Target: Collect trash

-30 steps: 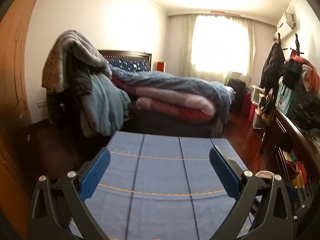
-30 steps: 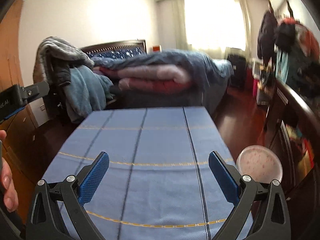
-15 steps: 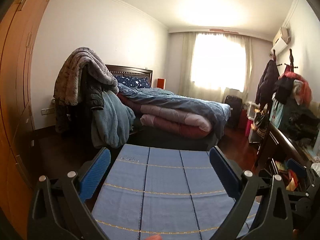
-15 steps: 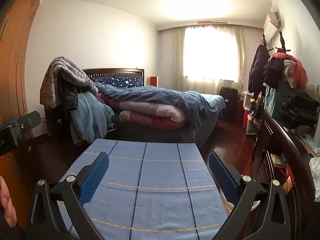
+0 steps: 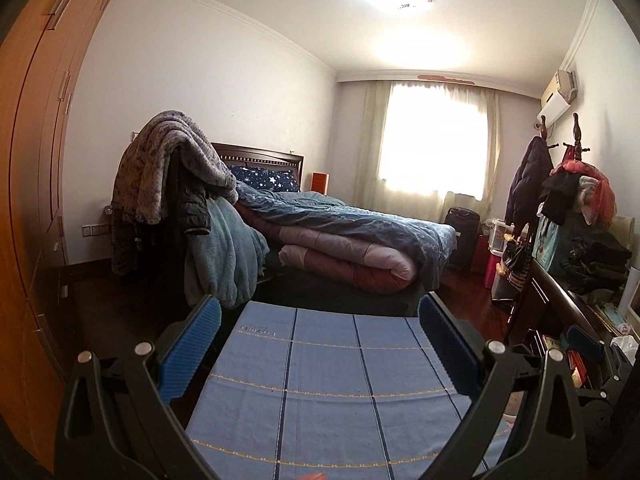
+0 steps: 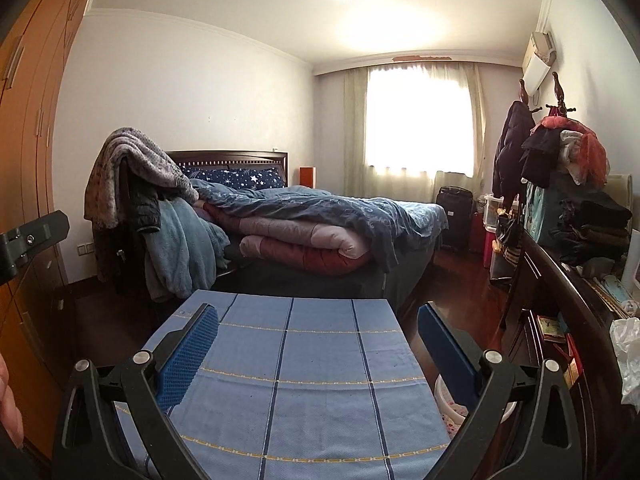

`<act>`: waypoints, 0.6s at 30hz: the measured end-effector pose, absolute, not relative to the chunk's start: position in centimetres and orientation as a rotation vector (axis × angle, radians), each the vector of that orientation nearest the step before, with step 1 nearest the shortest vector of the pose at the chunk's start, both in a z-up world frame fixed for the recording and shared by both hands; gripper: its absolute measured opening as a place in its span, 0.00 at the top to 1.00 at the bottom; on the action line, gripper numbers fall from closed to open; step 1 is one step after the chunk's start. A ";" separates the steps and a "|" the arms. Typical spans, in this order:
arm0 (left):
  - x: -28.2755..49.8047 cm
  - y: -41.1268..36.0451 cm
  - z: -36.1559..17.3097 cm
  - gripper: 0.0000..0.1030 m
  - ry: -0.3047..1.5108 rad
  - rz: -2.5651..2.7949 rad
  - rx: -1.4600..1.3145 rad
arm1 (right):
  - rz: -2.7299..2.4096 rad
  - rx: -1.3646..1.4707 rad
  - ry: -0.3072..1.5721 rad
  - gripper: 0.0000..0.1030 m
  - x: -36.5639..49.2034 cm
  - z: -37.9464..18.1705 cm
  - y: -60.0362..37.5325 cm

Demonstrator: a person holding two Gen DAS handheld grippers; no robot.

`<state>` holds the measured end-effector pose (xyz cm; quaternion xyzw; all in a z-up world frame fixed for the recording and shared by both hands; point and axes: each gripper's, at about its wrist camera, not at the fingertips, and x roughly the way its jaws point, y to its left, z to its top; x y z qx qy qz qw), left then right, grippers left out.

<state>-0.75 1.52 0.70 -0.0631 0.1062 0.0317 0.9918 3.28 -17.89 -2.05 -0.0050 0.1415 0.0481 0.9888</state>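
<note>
Both claws are spread wide with nothing between the blue pads — the left gripper (image 5: 320, 340) and right gripper (image 6: 318, 340) hover over a blue striped cloth (image 6: 296, 384) covering a table. No loose trash shows on the cloth. A pale round bin (image 6: 454, 404) sits on the floor just beside the table's right edge, and crumpled white plastic (image 6: 628, 352) lies on the dark wooden dresser (image 6: 568, 292) — well right of the right gripper.

A cloth-covered table (image 6: 288, 360) stands before the bed (image 6: 320, 216); a basin (image 6: 452, 404) sits by its right edge, a dresser (image 6: 560, 280) farther right.
</note>
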 end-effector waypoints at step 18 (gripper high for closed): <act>-0.8 0.9 1.0 0.03 0.207 0.041 -0.125 | 0.097 -0.011 0.280 0.04 2.8 -2.0 -18.3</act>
